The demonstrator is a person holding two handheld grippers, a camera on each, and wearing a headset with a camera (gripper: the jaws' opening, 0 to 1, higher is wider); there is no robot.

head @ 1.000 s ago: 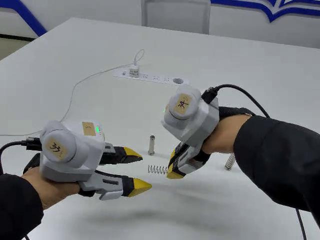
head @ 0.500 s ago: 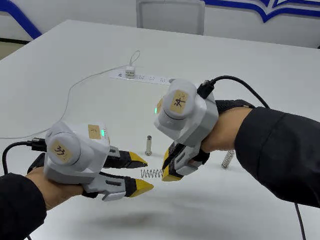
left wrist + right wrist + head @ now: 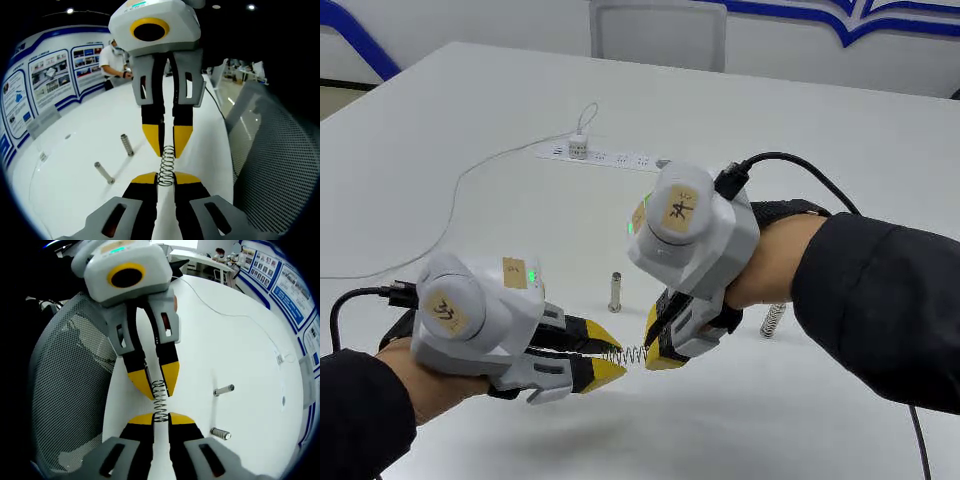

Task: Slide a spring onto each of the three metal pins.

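The white worktop [image 3: 800, 140] lies under both grippers. The left gripper [image 3: 606, 354] and the right gripper [image 3: 656, 350] meet tip to tip, and the fingers of each pinch one end of the spring [image 3: 631, 354], which runs straight between them. A bare pin [image 3: 615, 291] stands up just behind the fingertips.

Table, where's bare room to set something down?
Free: the patch between the power strip and the bare pin, and left of the cable. Crowded: where left gripper and right gripper hold the spring, by the loaded pin.
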